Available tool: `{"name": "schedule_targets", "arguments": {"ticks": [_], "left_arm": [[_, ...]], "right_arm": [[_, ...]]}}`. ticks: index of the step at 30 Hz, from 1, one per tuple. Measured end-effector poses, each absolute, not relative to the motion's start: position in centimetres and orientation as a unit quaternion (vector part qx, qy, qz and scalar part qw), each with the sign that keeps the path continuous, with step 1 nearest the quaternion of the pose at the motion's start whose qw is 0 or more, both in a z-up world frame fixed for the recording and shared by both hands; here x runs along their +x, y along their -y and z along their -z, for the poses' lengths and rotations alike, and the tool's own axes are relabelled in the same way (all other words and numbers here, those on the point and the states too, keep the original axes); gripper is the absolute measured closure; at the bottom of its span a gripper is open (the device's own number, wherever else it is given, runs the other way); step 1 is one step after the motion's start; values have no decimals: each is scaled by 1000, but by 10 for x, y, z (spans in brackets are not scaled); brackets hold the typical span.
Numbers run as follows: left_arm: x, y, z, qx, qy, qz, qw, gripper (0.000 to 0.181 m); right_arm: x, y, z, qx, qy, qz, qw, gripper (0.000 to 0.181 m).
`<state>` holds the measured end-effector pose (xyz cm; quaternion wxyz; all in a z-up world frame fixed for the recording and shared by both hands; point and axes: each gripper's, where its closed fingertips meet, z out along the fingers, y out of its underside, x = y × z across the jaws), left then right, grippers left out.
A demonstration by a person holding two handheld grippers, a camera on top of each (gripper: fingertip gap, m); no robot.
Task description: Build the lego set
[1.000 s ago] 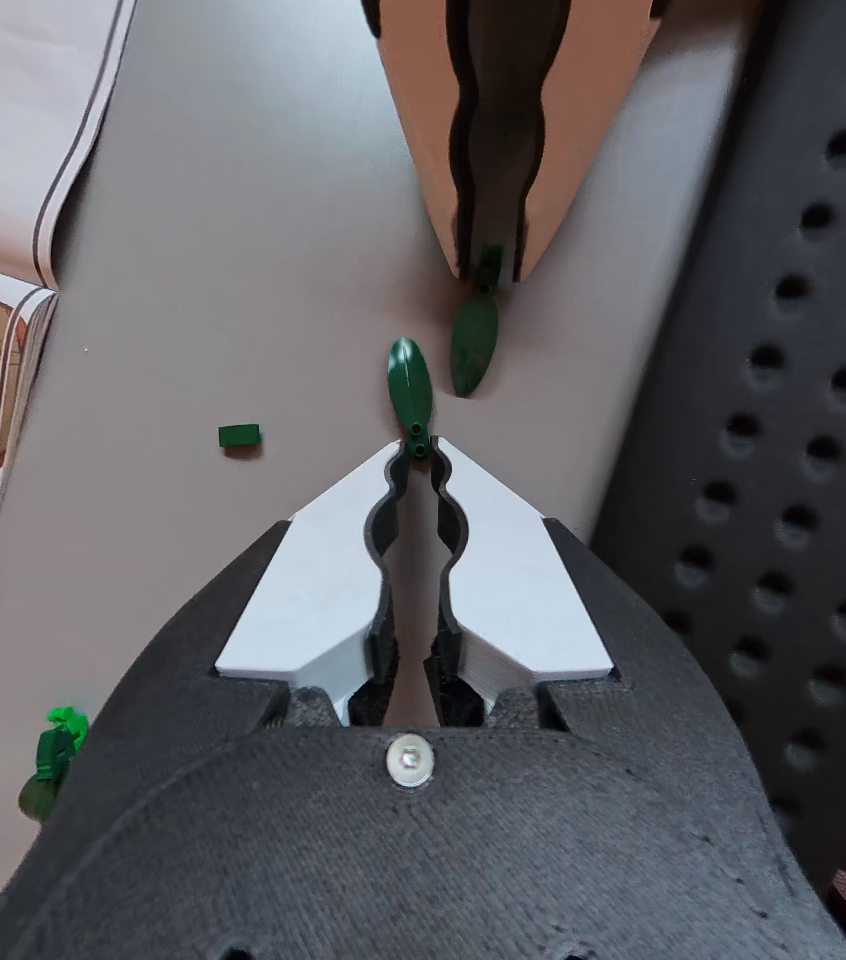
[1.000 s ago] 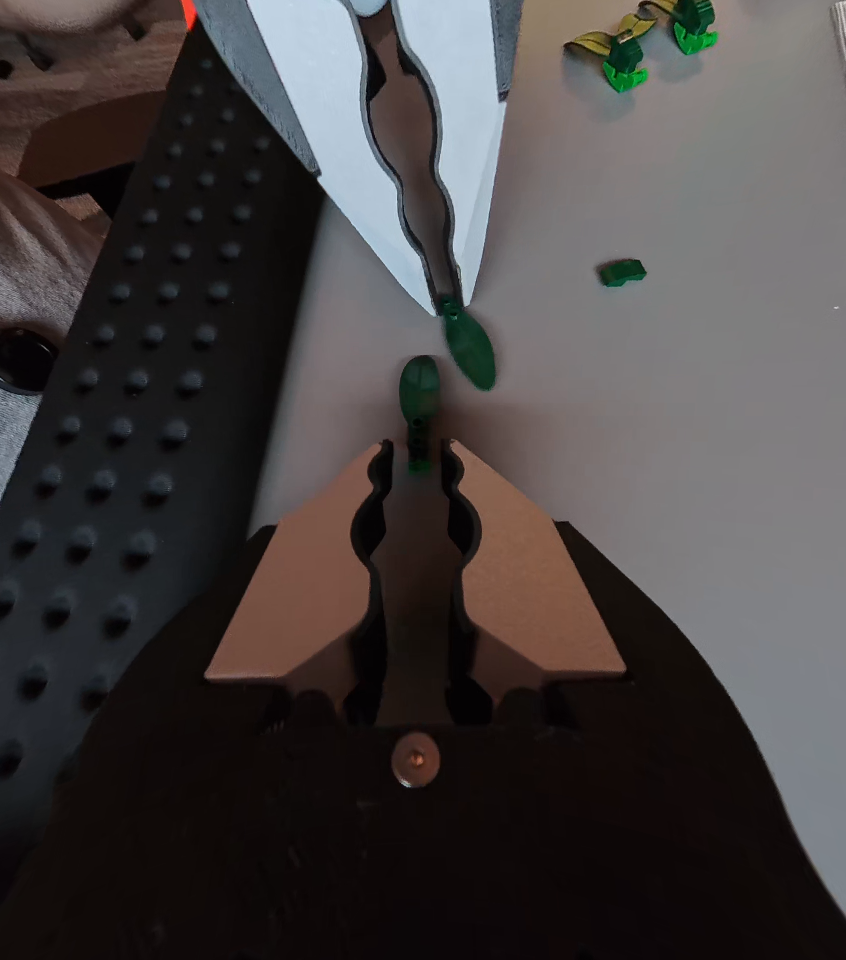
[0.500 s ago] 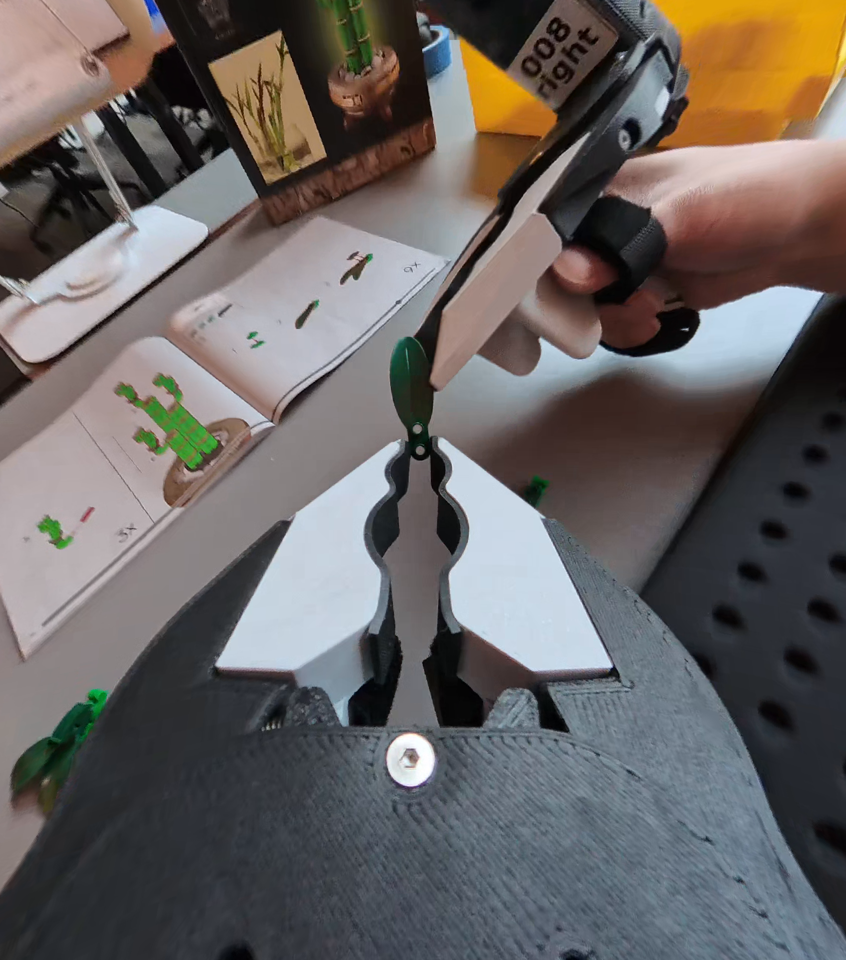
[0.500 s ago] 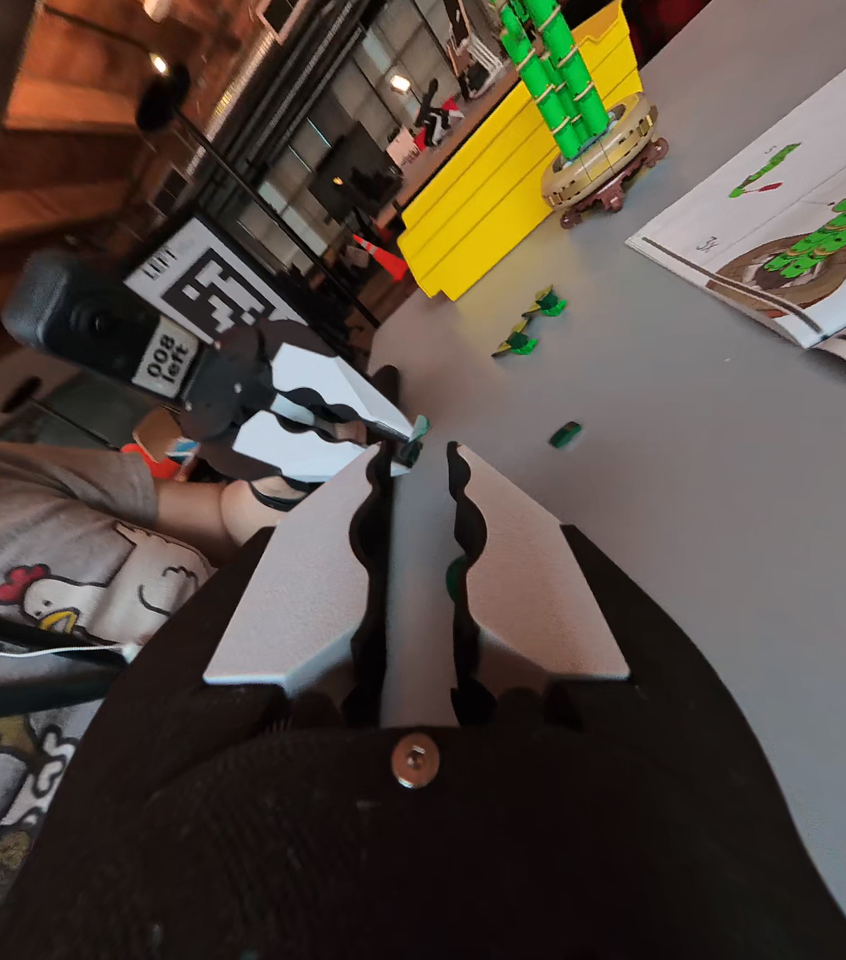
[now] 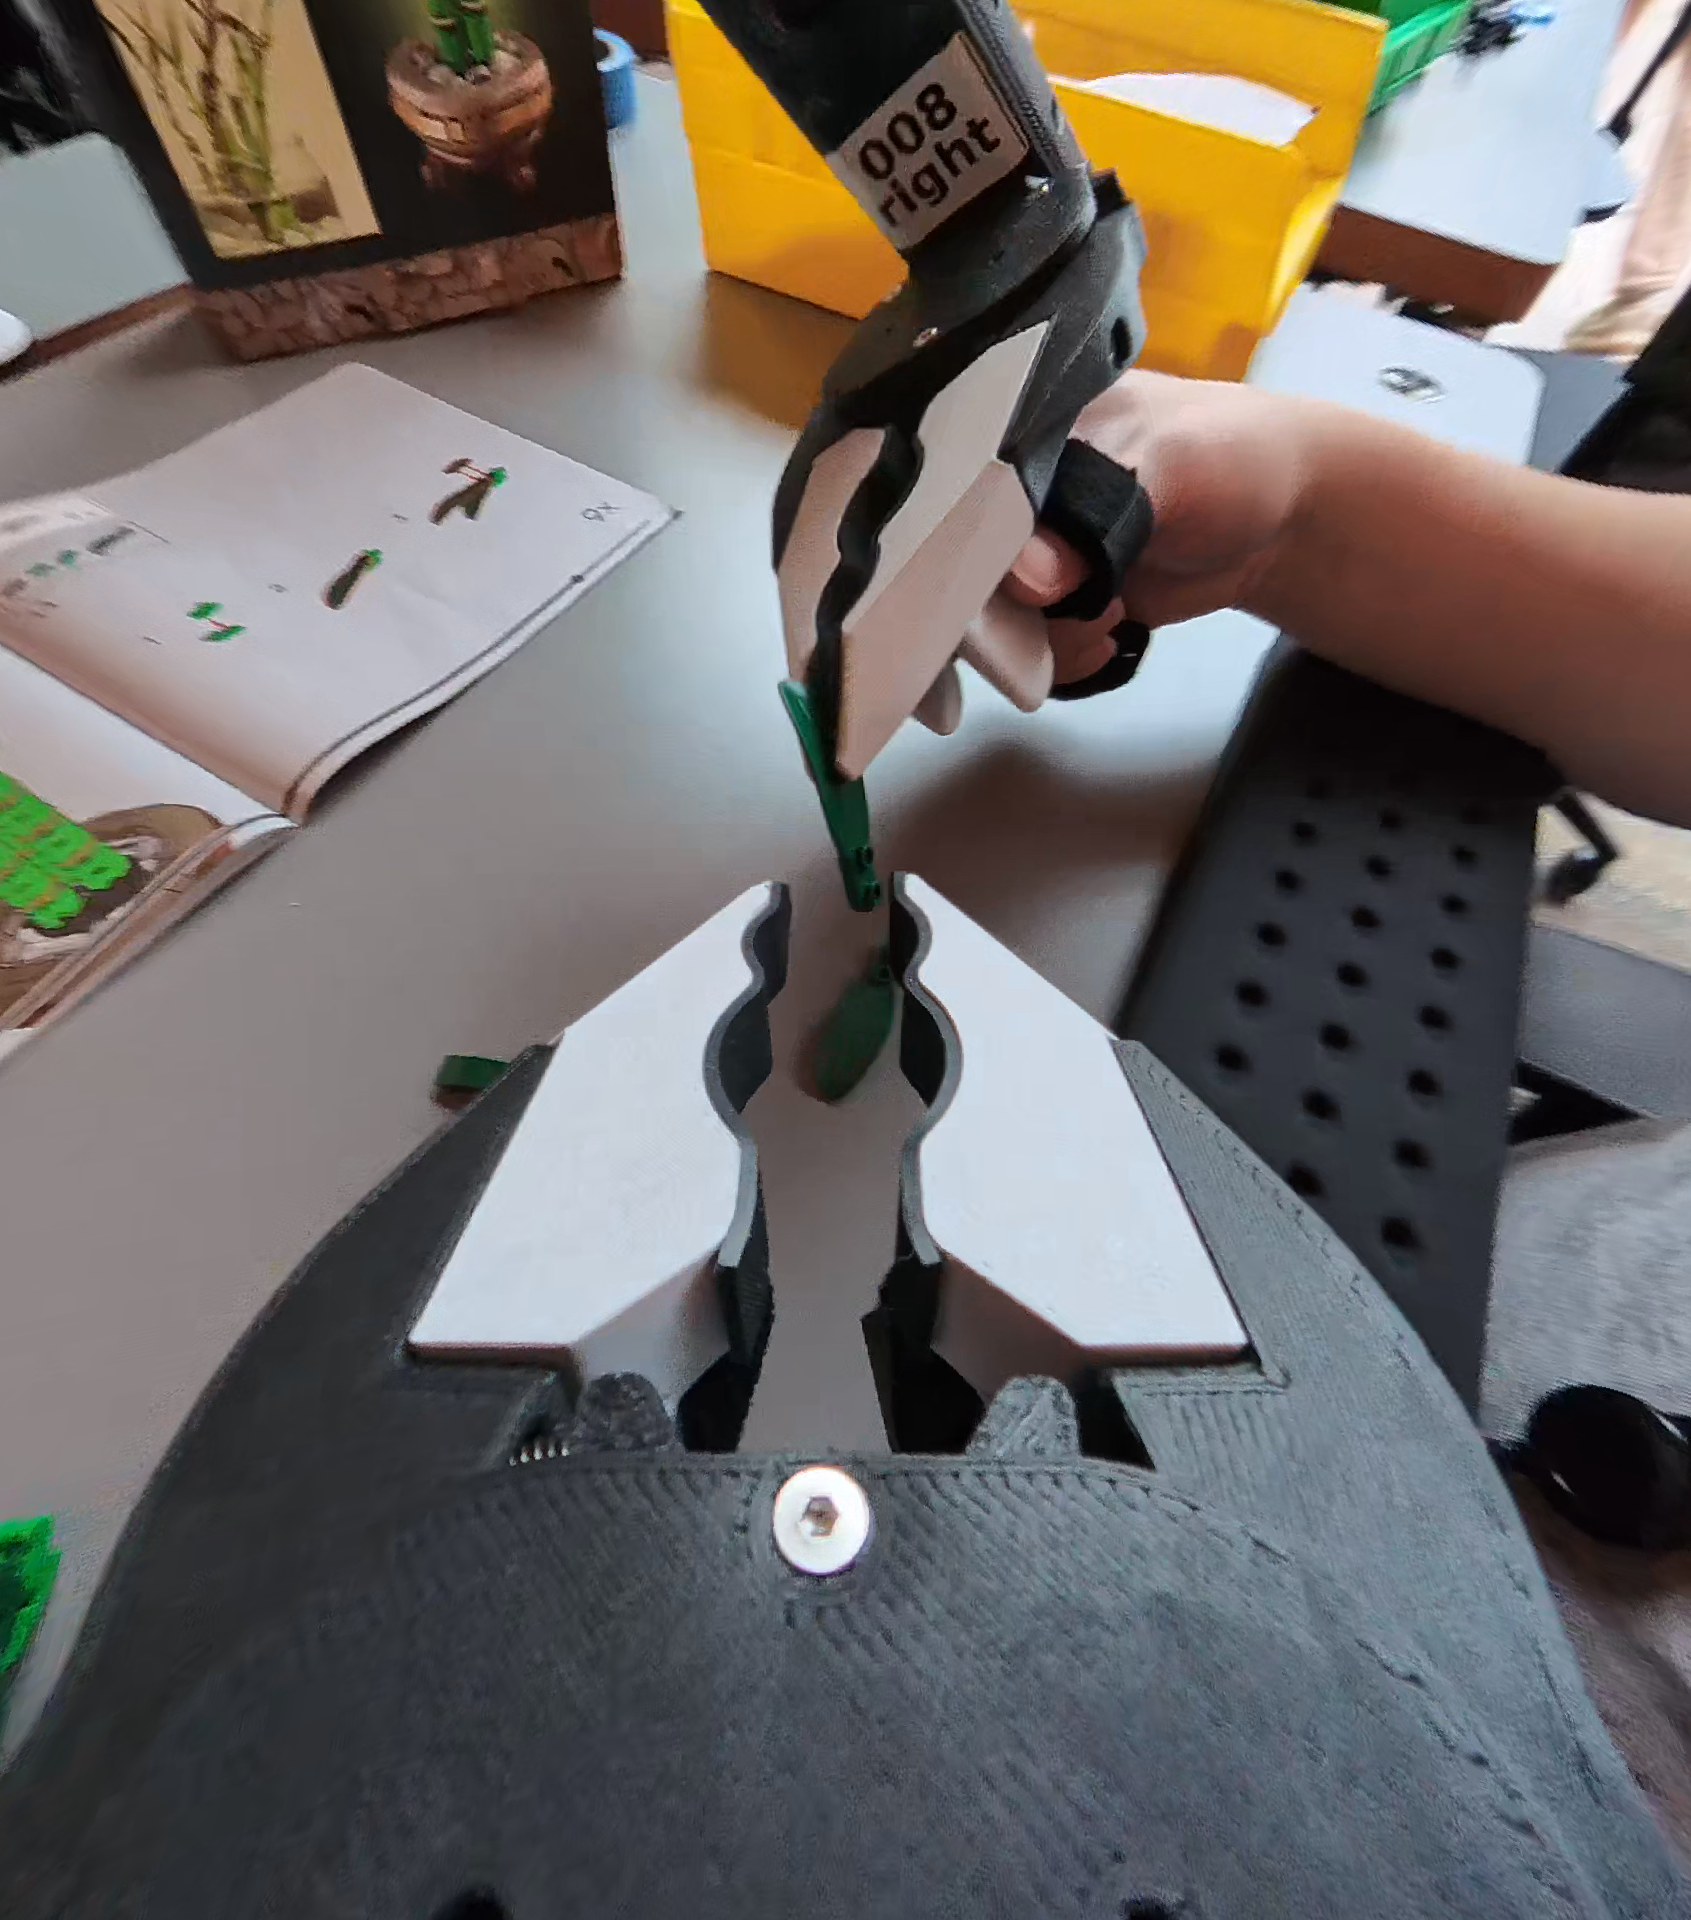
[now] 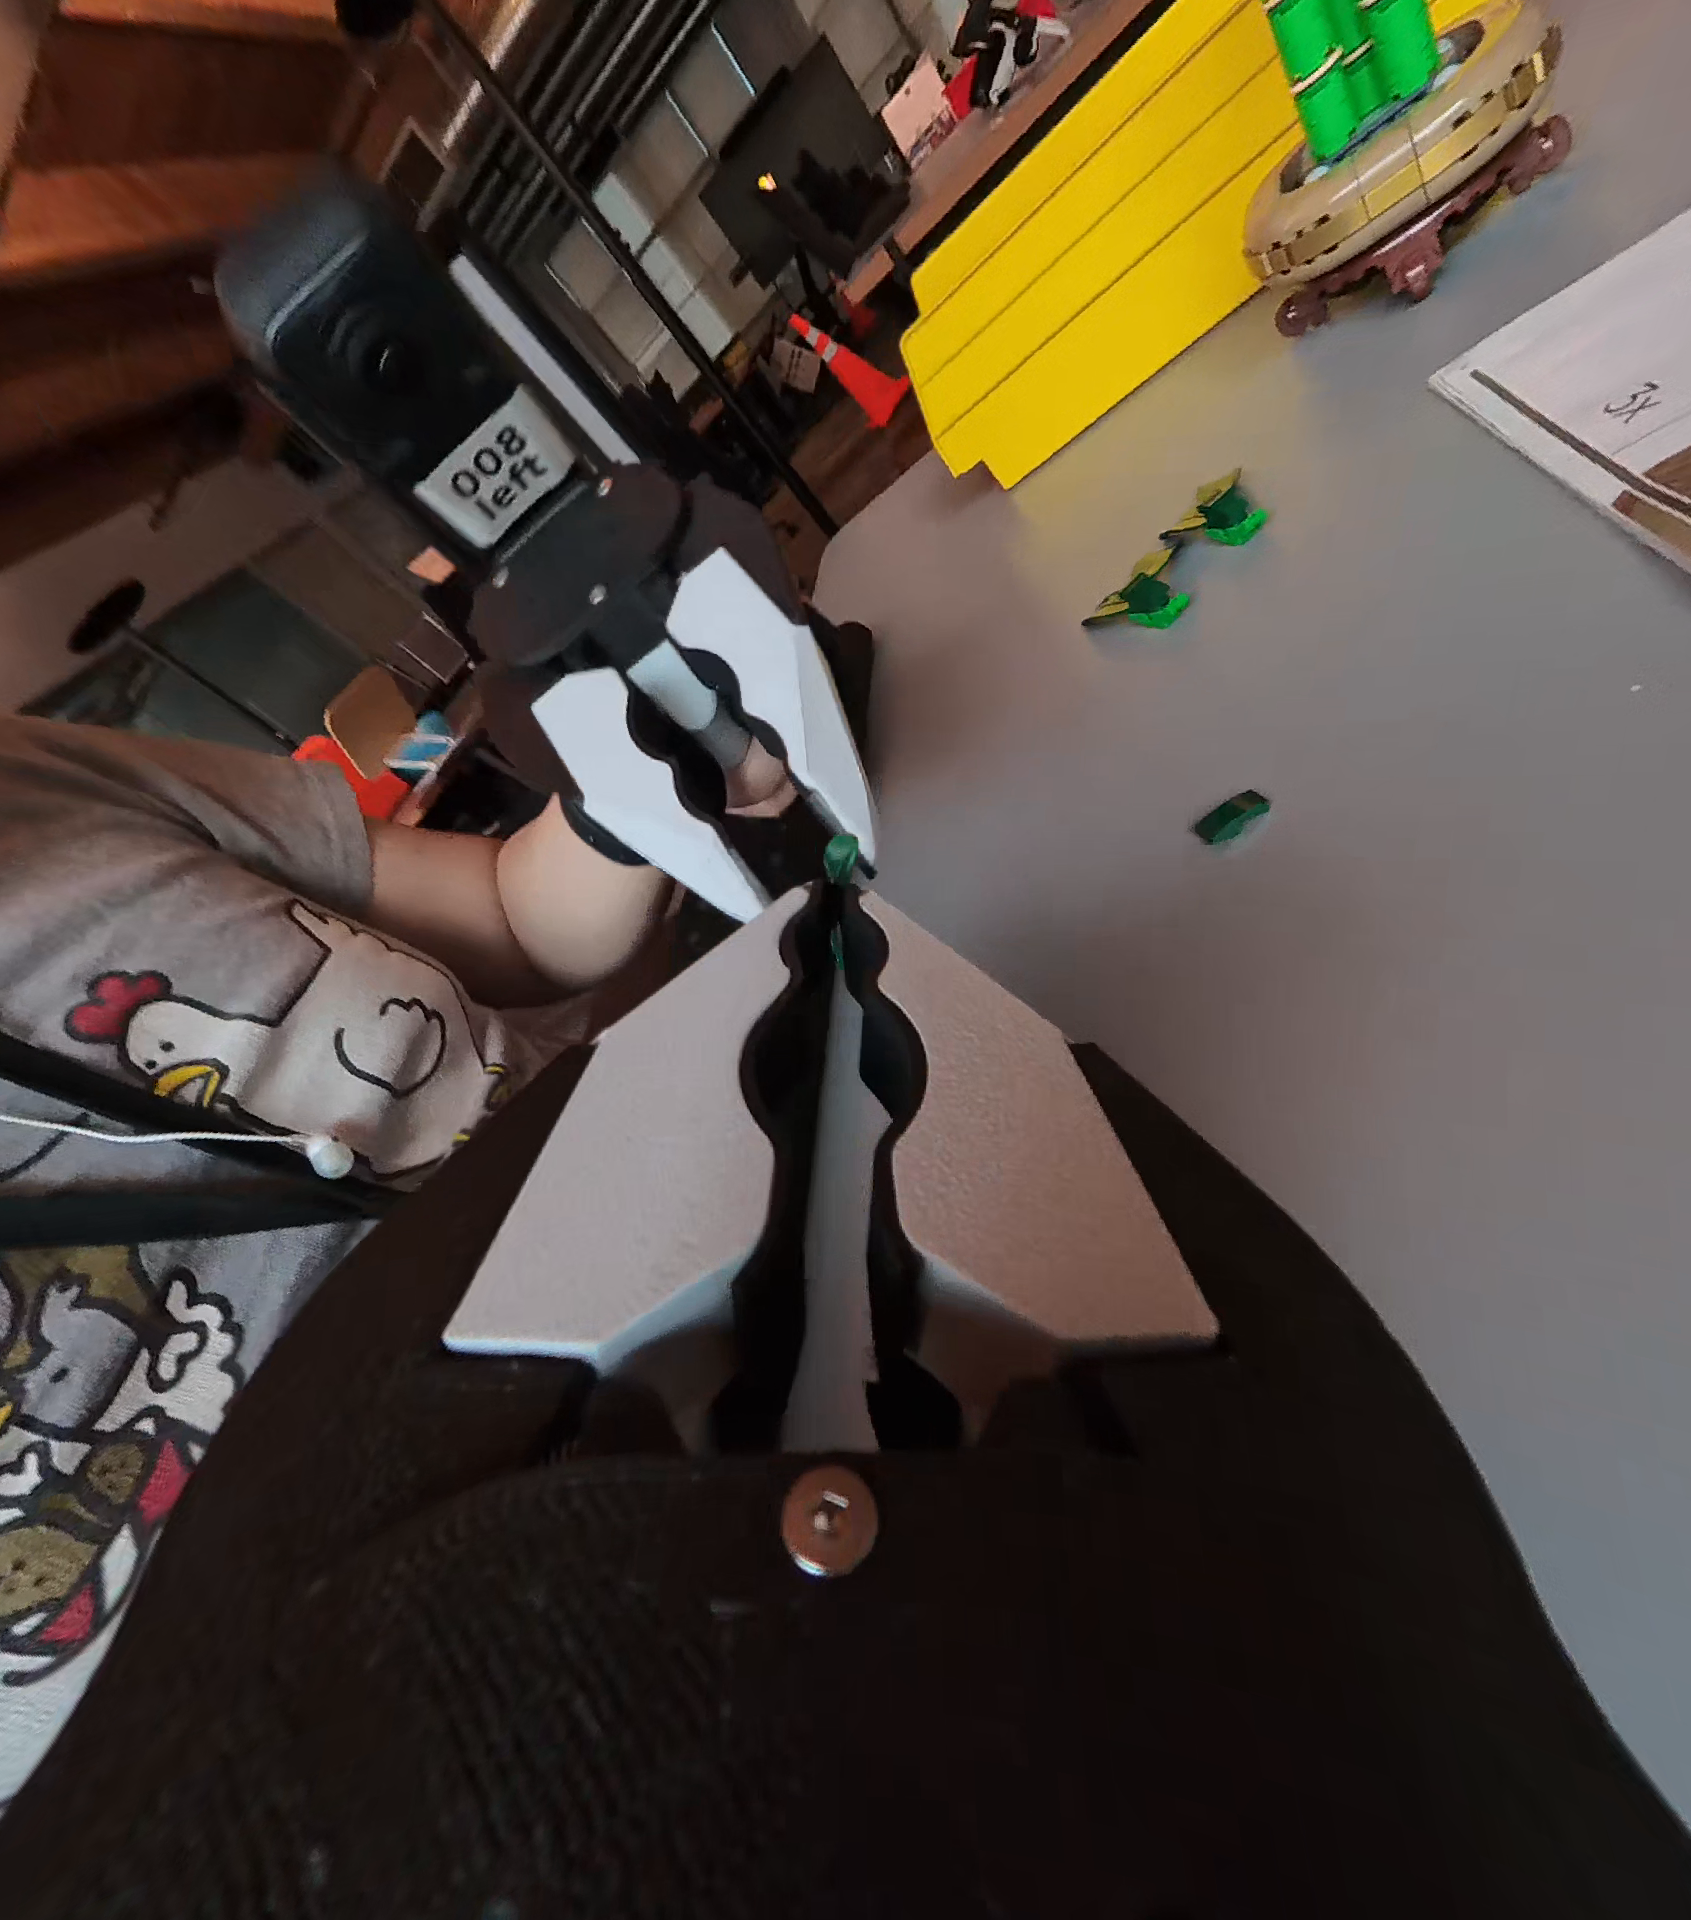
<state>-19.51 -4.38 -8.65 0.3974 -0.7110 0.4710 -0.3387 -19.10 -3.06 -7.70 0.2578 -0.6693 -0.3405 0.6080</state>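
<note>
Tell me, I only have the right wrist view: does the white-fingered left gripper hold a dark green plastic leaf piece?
Observer: No. The left gripper is open; a loose dark green leaf shows through the gap between its fingers, apparently ungripped.
Operator: Where does my leaf point?
Observer: The held dark green leaf in the right gripper points stem-down toward that gap.
Operator: What's beyond the open paper instruction booklet?
Observer: A dark cardboard box pictured with potted bamboo stands behind it.
</note>
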Motion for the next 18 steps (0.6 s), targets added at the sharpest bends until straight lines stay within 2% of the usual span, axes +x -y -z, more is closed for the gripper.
{"name": "schedule_targets", "arguments": {"ticks": [1, 9, 18], "left_arm": [[-195, 46, 86, -708, -472, 359, 383, 164], [-190, 61, 81, -681, -464, 462, 328, 168], [-188, 57, 83, -667, -486, 434, 361, 178]], "right_arm": [[-192, 33, 76, -664, 349, -607, 262, 181], [-191, 41, 52, -607, 358, -651, 283, 181], [-194, 41, 60, -614, 357, -652, 266, 181]]}}
